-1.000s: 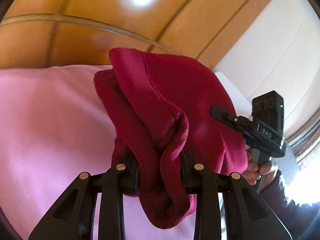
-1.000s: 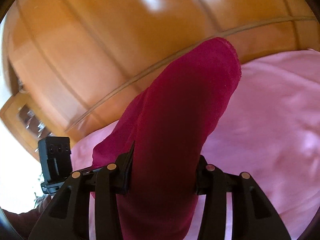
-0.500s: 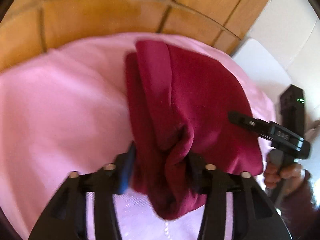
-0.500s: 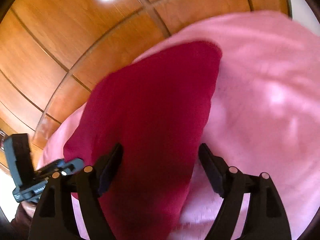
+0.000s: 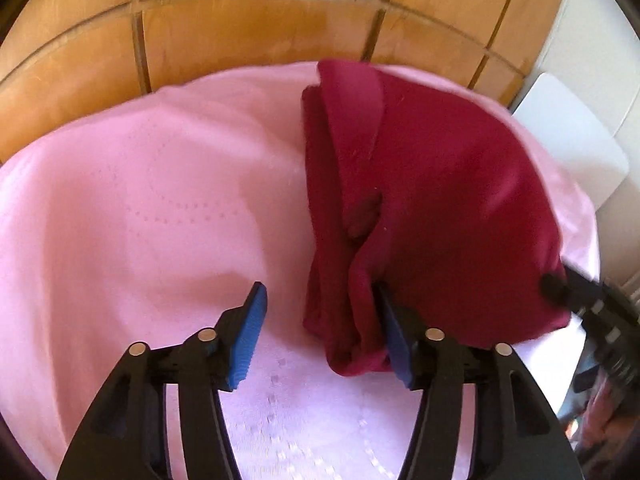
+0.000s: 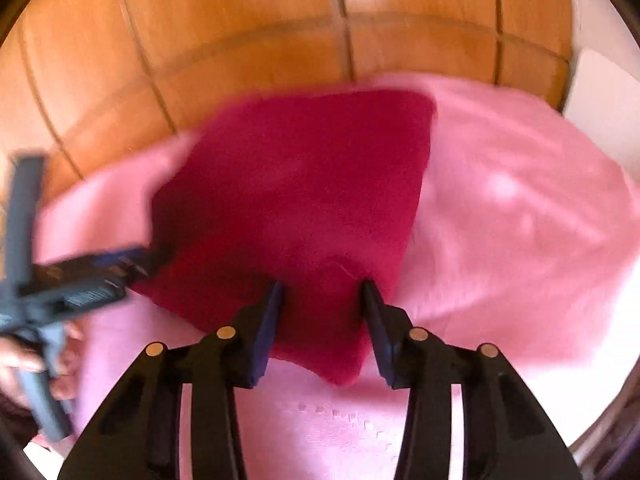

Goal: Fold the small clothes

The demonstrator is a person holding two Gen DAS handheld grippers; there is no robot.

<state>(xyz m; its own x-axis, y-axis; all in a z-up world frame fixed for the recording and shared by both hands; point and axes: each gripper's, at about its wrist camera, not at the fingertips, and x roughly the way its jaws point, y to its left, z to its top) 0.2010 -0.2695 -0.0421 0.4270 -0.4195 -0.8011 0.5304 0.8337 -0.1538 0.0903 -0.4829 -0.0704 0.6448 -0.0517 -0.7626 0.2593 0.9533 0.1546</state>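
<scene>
A dark red garment (image 5: 432,200) lies folded on a pink cloth (image 5: 140,208) that covers the table. My left gripper (image 5: 320,320) is open; its right finger touches the garment's bunched near-left corner, its left finger stands over bare pink cloth. In the right wrist view the garment (image 6: 296,192) lies flat as a rough square. My right gripper (image 6: 320,304) is open, its fingers on either side of the garment's near corner. The right gripper's tip shows at the right edge of the left wrist view (image 5: 560,284). The left gripper shows blurred at the left of the right wrist view (image 6: 96,272).
A wooden panelled wall (image 5: 260,28) stands behind the table. A white chair or board (image 5: 568,140) sits at the far right beyond the cloth. The pink cloth spreads wide to the left of the garment.
Both grippers lowered the garment onto the pink cloth and opened, letting it go. It now lies flat instead of hanging between the jaws.
</scene>
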